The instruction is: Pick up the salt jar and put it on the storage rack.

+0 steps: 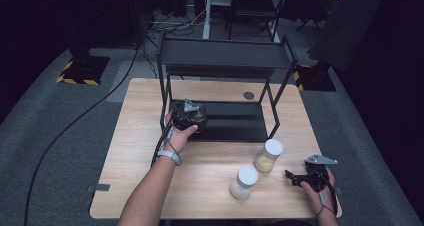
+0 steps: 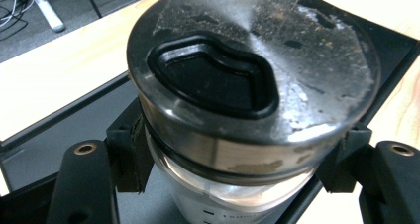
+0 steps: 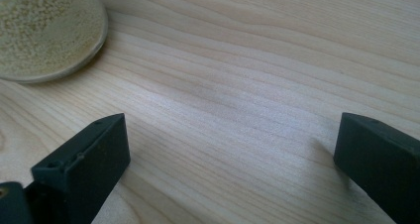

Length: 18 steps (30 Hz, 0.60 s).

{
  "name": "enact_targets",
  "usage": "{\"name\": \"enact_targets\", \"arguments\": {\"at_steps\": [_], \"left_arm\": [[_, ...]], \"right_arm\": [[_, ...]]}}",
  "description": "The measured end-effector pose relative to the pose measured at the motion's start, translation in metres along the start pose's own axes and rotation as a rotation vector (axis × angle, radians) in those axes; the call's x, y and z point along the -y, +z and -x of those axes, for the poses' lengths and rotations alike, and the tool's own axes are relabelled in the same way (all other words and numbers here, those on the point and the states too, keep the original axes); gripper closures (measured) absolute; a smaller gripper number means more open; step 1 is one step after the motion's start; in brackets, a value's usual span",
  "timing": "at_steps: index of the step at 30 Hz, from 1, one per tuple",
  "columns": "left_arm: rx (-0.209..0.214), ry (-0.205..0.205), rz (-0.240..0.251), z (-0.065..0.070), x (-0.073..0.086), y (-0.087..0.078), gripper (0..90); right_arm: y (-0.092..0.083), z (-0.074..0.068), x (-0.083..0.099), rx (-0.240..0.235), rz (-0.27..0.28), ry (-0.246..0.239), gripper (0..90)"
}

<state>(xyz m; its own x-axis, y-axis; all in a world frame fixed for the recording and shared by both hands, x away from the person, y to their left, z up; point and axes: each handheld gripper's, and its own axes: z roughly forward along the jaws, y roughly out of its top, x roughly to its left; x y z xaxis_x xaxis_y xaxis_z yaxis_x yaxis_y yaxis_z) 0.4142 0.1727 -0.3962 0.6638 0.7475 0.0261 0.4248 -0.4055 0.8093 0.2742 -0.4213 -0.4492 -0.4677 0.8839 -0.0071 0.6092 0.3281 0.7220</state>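
Right now the jar [image 2: 252, 110], clear-walled with a scuffed metal lid [image 2: 277, 50] and a black moulded insert in the lid's top, sits clamped in the left gripper [image 2: 237, 159]. Both pads press the jar just under the lid rim, one each side, so the jaws are closed on it. Contents of this jar can't be made out. It hangs over the black bottom tray [image 2: 59, 135] of the rack, near the tray's front left corner; whether its base touches the tray can't be told.

High view: left gripper [image 1: 189, 115] and the hand holding it are at the left front of the black two-tier rack [image 1: 225, 56], which stands on the far half of the wooden table [image 1: 135, 151]. The rack's top shelf is well above the gripper.

Two more jars stand on the table's near right, white lids: one with yellowish grains [image 1: 269, 156], one paler [image 1: 244, 182] just in front and left of it, apart.

Right gripper [image 1: 300, 178] rests low at the table's near right edge, near the grain jar, not touching. Its jaws stand wide apart with bare wood between them; the grain jar's base [image 3: 44, 30] shows at the upper left of the right gripper view.
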Motion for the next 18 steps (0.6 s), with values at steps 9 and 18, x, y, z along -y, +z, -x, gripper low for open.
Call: {"name": "enact_targets", "arguments": {"at_steps": [9,18], "left_arm": [[-0.006,-0.031,-0.005,-0.005,0.008,0.004,29.4],[-0.012,-0.040,-0.017,-0.007,0.012,0.007,29.4]], "right_arm": [[0.000,0.000,0.000,0.000,0.000,-0.003,0.9],[0.000,0.000,0.000,-0.001,0.000,-0.005,0.9]]}}
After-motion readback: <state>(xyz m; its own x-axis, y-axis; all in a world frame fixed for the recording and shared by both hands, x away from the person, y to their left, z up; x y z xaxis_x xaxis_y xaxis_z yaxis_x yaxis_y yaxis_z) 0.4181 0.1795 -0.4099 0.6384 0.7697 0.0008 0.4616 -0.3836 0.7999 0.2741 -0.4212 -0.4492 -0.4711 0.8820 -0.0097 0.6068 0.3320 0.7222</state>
